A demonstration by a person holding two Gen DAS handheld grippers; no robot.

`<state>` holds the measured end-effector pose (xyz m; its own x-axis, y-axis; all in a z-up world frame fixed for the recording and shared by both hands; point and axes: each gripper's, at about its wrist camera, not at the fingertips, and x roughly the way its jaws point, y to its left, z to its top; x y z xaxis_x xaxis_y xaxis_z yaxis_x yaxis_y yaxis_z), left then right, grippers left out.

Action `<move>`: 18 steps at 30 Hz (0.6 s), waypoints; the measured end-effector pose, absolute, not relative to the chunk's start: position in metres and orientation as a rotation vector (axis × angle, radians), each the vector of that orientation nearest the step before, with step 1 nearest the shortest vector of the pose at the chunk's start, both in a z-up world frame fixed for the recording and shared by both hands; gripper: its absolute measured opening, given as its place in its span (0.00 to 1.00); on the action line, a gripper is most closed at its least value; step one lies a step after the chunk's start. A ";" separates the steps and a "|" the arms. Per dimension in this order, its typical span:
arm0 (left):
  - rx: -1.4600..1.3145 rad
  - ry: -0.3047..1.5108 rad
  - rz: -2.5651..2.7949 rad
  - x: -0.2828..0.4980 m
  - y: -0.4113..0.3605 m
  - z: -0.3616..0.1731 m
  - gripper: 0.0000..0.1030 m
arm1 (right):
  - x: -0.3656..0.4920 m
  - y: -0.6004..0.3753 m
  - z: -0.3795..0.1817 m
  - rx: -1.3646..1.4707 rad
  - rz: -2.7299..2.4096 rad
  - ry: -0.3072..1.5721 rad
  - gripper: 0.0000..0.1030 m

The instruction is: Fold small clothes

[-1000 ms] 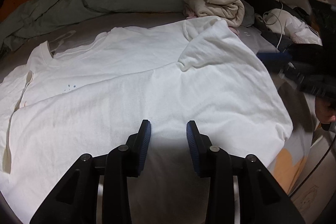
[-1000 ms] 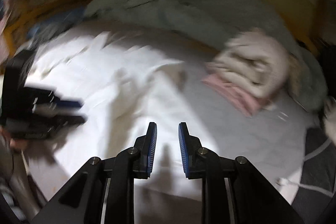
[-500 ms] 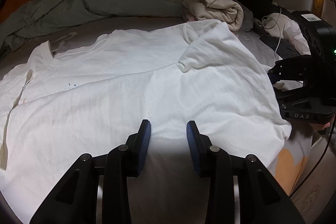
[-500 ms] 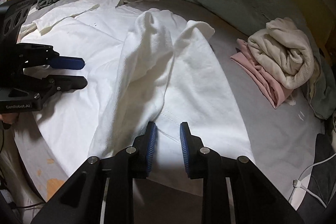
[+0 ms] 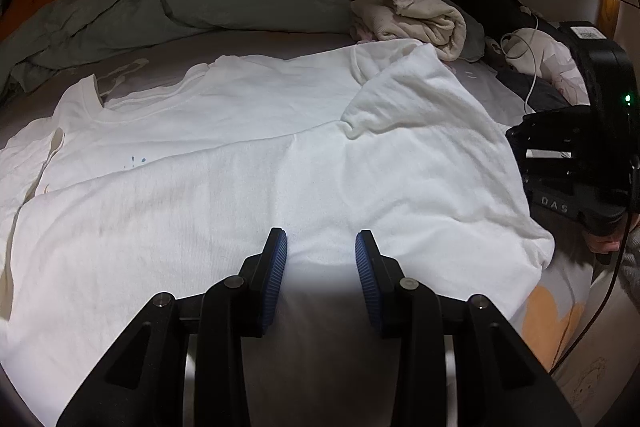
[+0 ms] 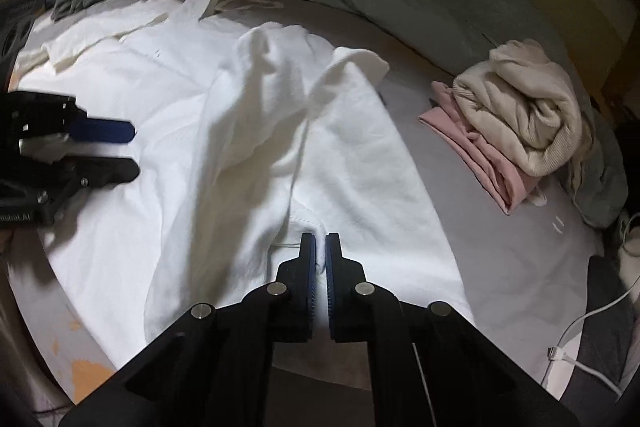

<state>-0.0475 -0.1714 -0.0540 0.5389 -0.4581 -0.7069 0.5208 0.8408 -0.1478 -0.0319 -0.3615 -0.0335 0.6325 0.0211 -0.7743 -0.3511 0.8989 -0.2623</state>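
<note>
Folding has barely begun: your right gripper [image 6: 320, 259] pinches the white T-shirt [image 5: 240, 163] hem, your left gripper [image 5: 321, 259] hovers apart above it; every fold remains.

White T-shirt [image 5: 248, 155] on bed [image 6: 500, 259]

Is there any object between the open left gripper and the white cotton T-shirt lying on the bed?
Nothing visible stands between them. The left gripper is open directly over the white cotton T-shirt, with only shirt fabric showing between its fingers. The rolled cream garment lies beyond the shirt's far edge, out of the way.
</note>
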 end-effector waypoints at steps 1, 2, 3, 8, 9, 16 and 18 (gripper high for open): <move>0.082 0.816 -0.582 -0.047 -0.172 -0.054 0.34 | -0.032 -0.362 -0.032 -0.415 0.205 0.854 0.04; 0.084 0.815 -0.584 -0.047 -0.172 -0.054 0.34 | -0.032 -0.364 -0.029 -0.412 0.186 0.841 0.04; 0.084 0.815 -0.584 -0.047 -0.172 -0.054 0.34 | -0.032 -0.369 -0.025 -0.396 0.162 0.828 0.04; 0.080 0.819 -0.587 -0.046 -0.172 -0.053 0.34 | -0.024 -0.411 -0.003 -0.249 0.009 0.784 0.04; 0.078 0.824 -0.591 -0.045 -0.172 -0.052 0.34 | -0.022 -0.422 0.000 -0.212 -0.029 0.782 0.04; -0.248 0.989 -0.767 -0.004 -0.172 -0.031 0.32 | -0.014 -0.494 0.010 0.044 -0.208 0.804 0.06; -0.228 0.951 -0.785 0.001 -0.187 -0.018 0.28 | -0.016 -0.499 0.013 0.049 -0.246 0.796 0.18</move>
